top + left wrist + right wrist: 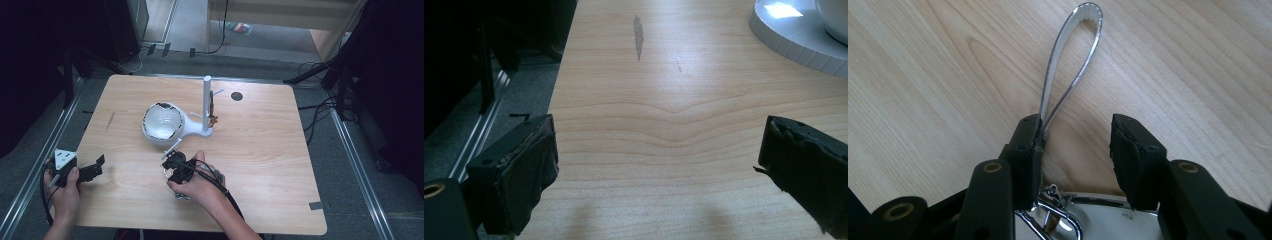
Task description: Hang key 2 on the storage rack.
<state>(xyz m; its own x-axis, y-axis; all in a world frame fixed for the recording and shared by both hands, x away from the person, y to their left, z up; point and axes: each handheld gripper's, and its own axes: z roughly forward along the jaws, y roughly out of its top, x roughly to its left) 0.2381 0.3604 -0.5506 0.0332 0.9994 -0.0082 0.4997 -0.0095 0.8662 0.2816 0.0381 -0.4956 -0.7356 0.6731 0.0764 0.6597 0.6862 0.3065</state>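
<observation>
A shiny metal loop (1054,65) lies on the wooden table (260,150), reaching away from my right gripper (1075,132). Its near end rests against the left jaw, while the other jaw stands apart from it, so the gripper is open. More chrome metal (1068,220) shows below the jaws. In the high view the right gripper (172,161) points at a white bowl (162,122) on a white stand (192,129). My left gripper (100,165) sits at the table's left edge, open (656,145) over bare wood.
A white post (206,100) rises from the stand, with a small brass-coloured piece (213,112) on its side. A dark round mark (236,96) lies behind it. The stand's white rim (794,30) shows in the left gripper view. Metal rails and cables run beside the table.
</observation>
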